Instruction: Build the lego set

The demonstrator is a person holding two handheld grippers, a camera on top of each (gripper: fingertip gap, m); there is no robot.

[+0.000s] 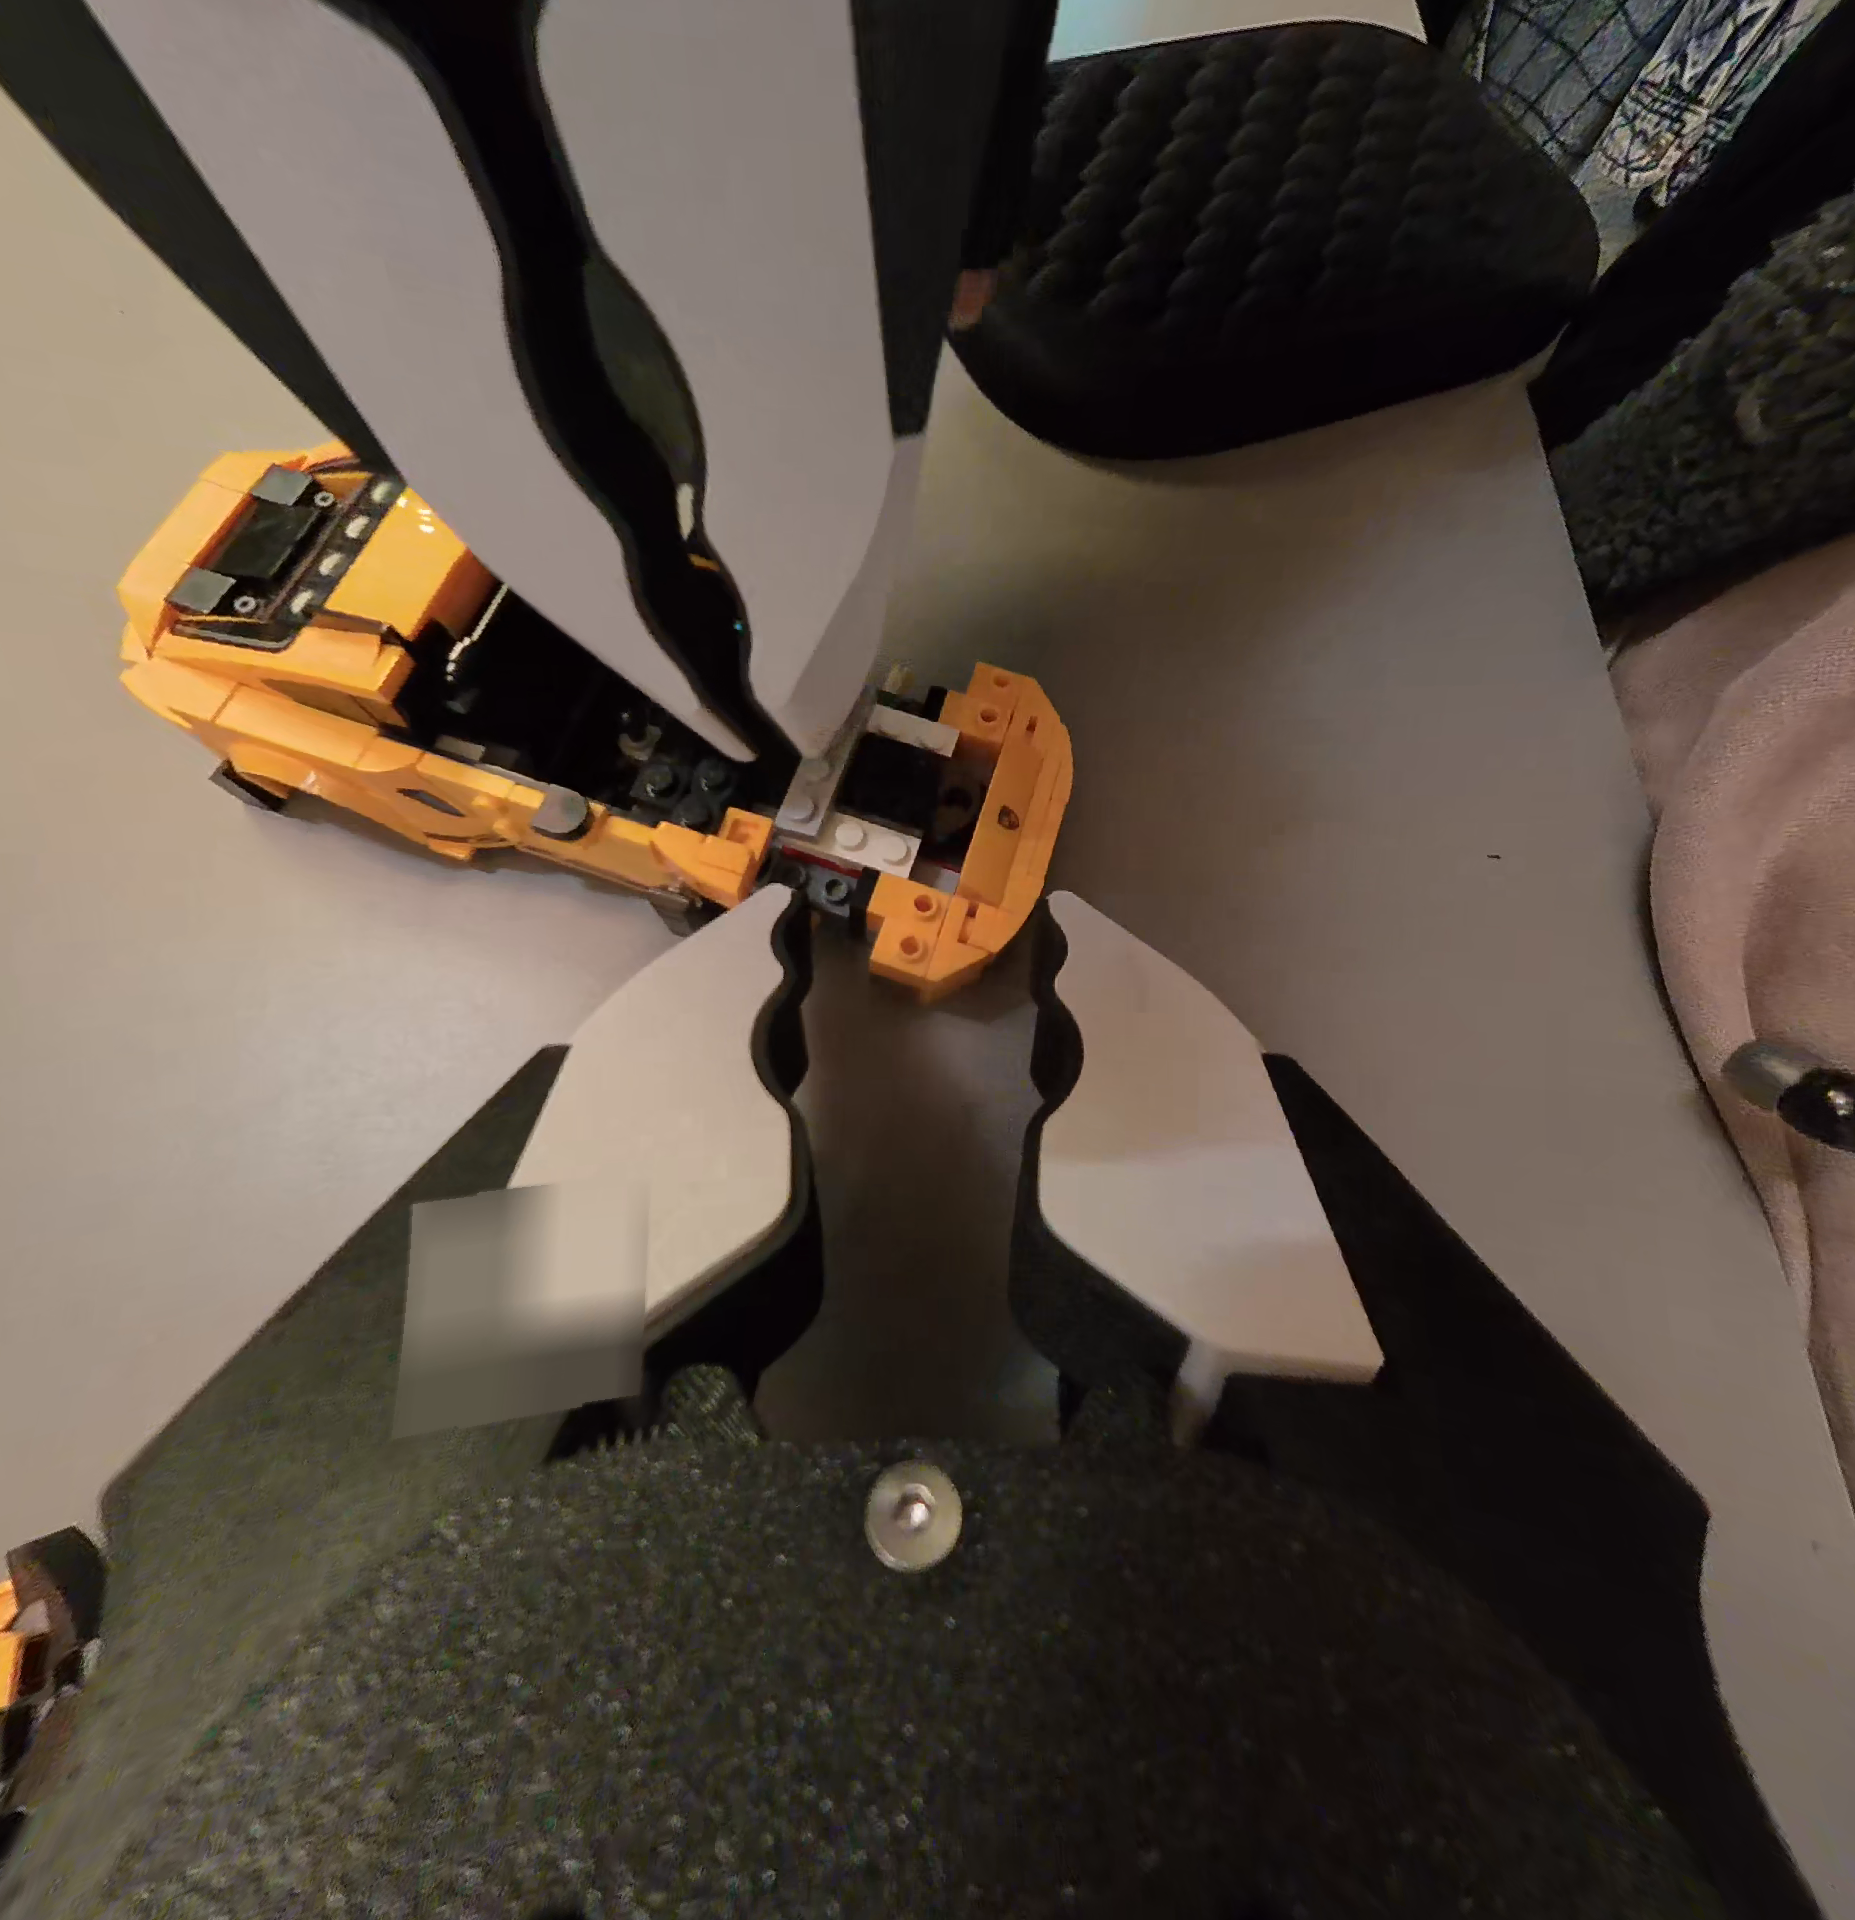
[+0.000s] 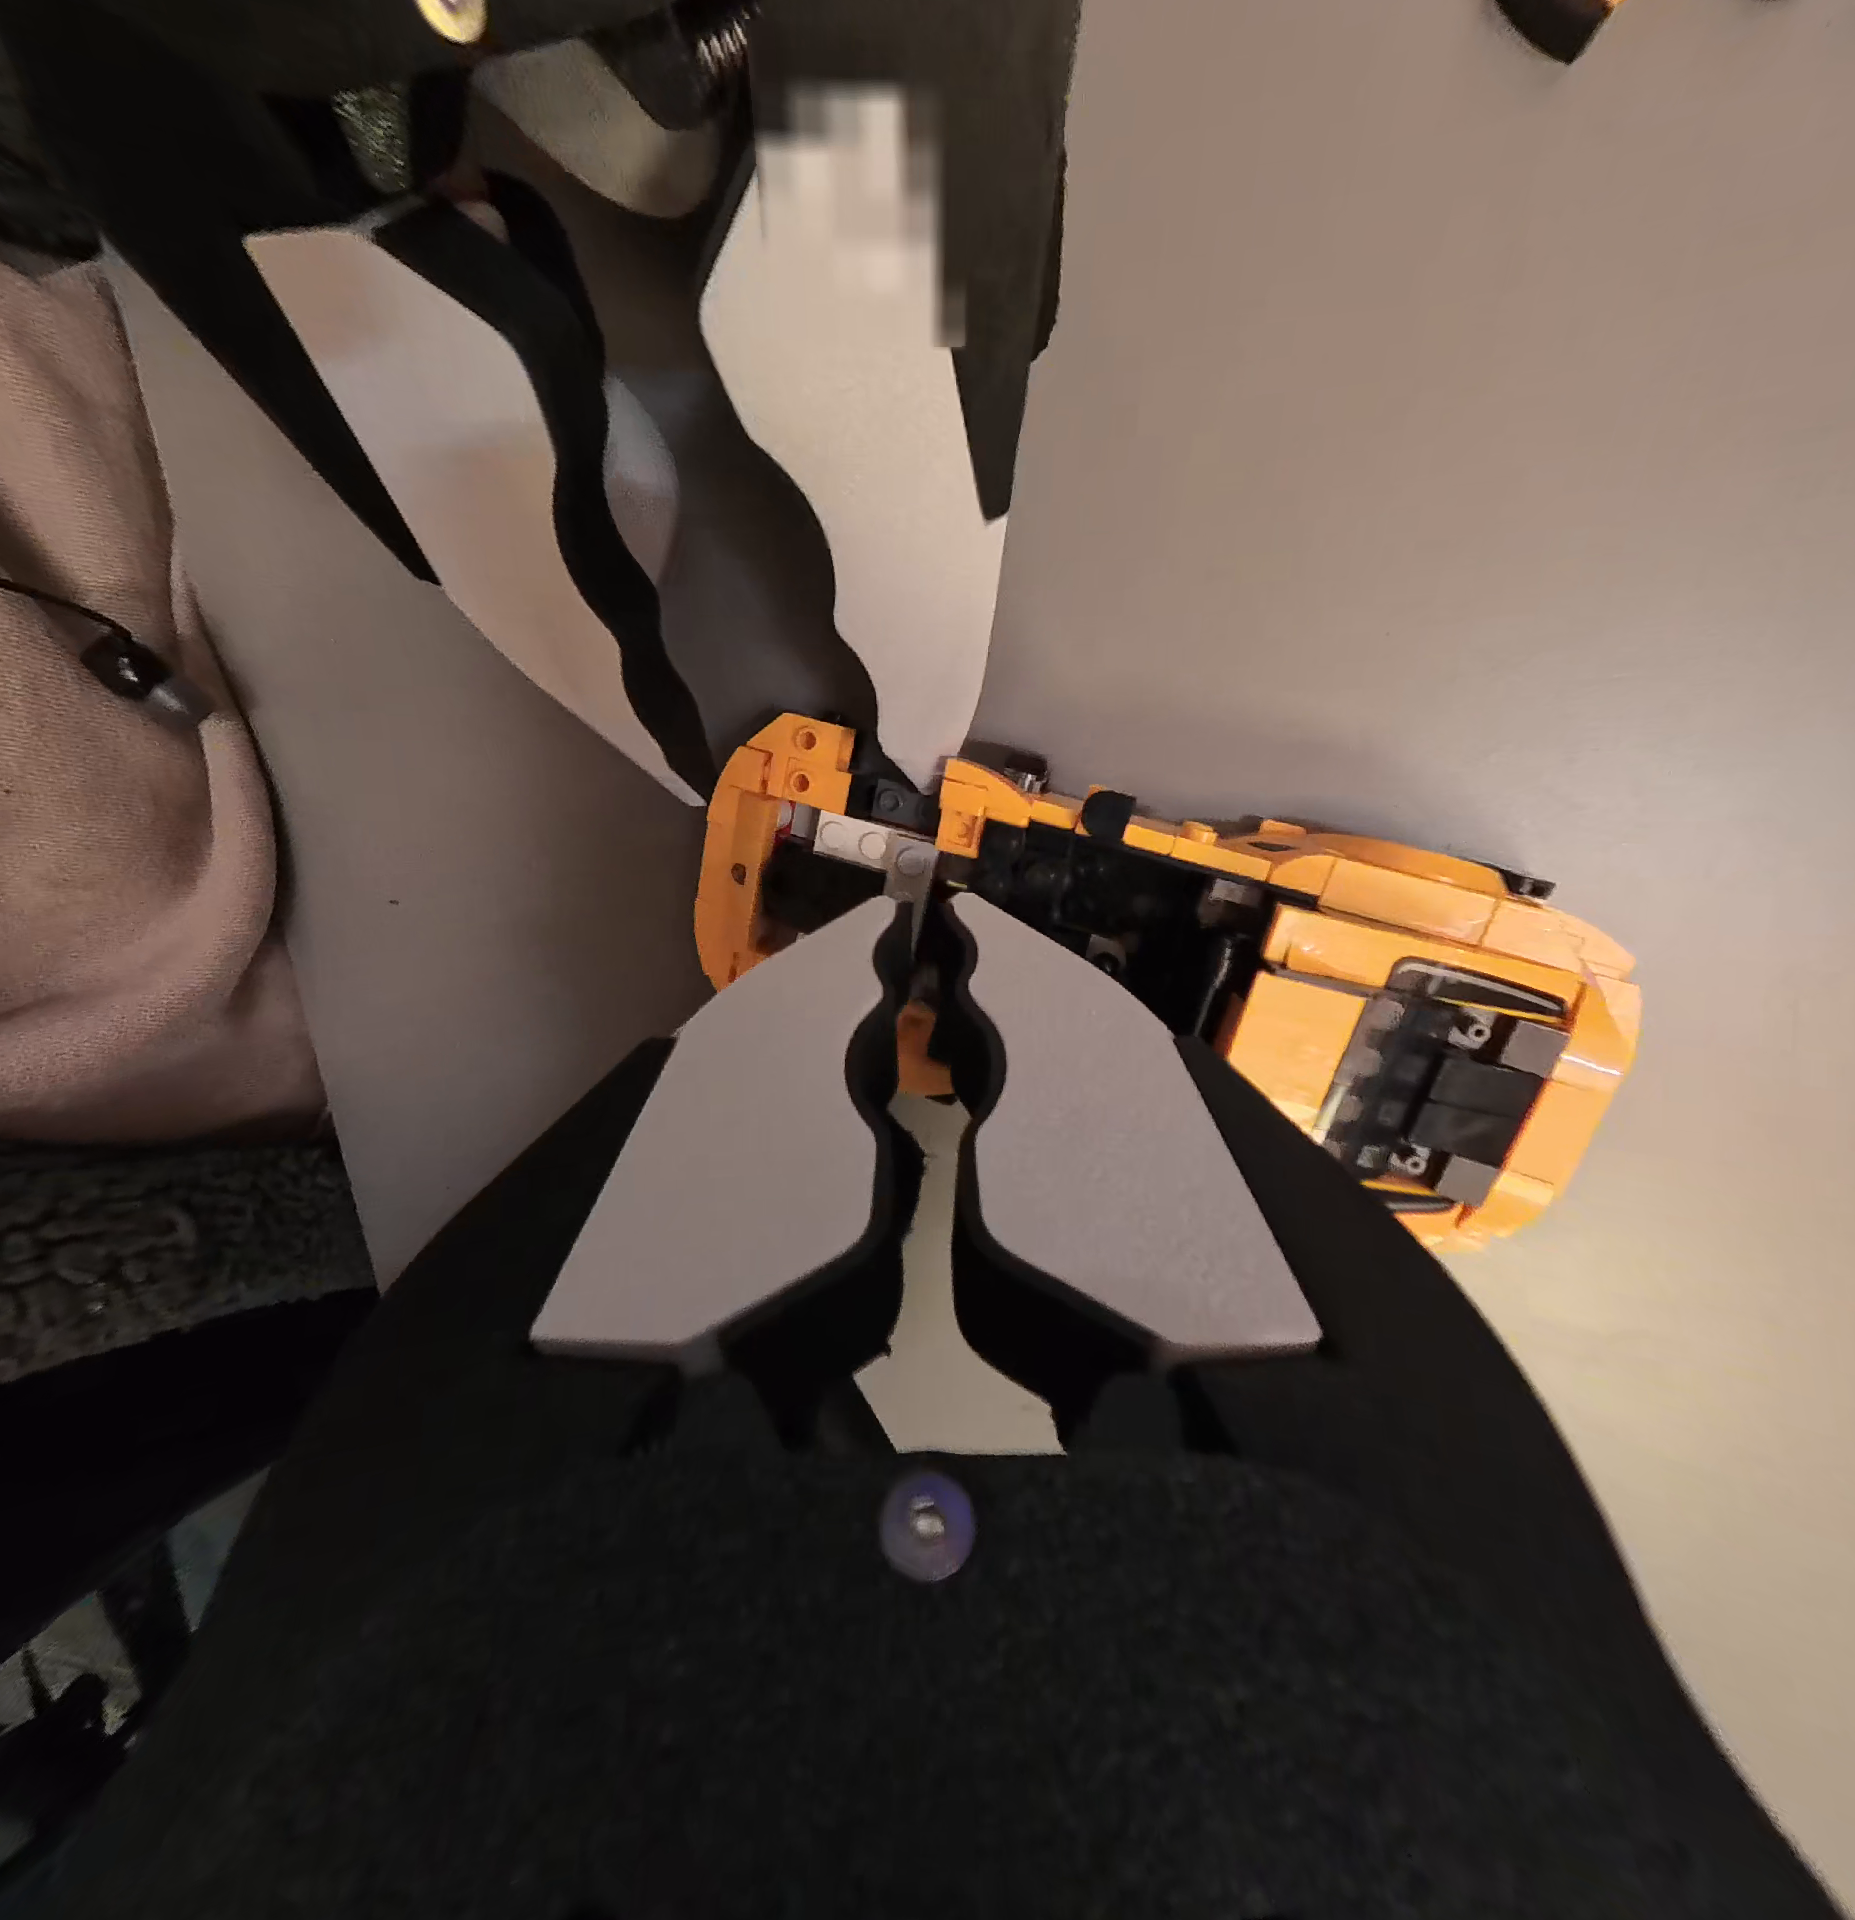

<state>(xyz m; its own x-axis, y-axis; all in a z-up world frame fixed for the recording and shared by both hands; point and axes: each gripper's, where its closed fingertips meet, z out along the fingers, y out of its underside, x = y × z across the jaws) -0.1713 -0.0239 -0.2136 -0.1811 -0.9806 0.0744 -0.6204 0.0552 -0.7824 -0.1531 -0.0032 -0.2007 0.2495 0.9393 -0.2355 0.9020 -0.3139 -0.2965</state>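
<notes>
Orange lego car, partly built, lies on a pale grey table. In the left wrist view it sits from 9 o'clock to frame centre, its open nose end nearest centre and its finished end, carrying a black panel, out at 10 o'clock. Inside of the shell is bare: black cabin parts, light grey stud plate across the nose.

Left gripper reaches up from 6 o'clock, fingers spread wide with clear table showing between them. Tips flank the near orange corner of the nose; I cannot tell whether either tip touches it. Nothing held.

Right gripper comes up from 6 o'clock in its own view, fingers nearly closed, only a narrow slit between them. Tips sit at the edge of the grey stud plate at the front of the cabin. A thin grey piece seems to lie in the slit, but whether it is gripped I cannot tell.

In the left wrist view the right gripper enters from 12 o'clock, tips meeting just over the plate.

Second small orange-and-black lego chunk at 8 o'clock, at the frame edge. Black textured chair seat at 1 o'clock, beyond the table edge. Person's pinkish-beige garment at 3 o'clock.
</notes>
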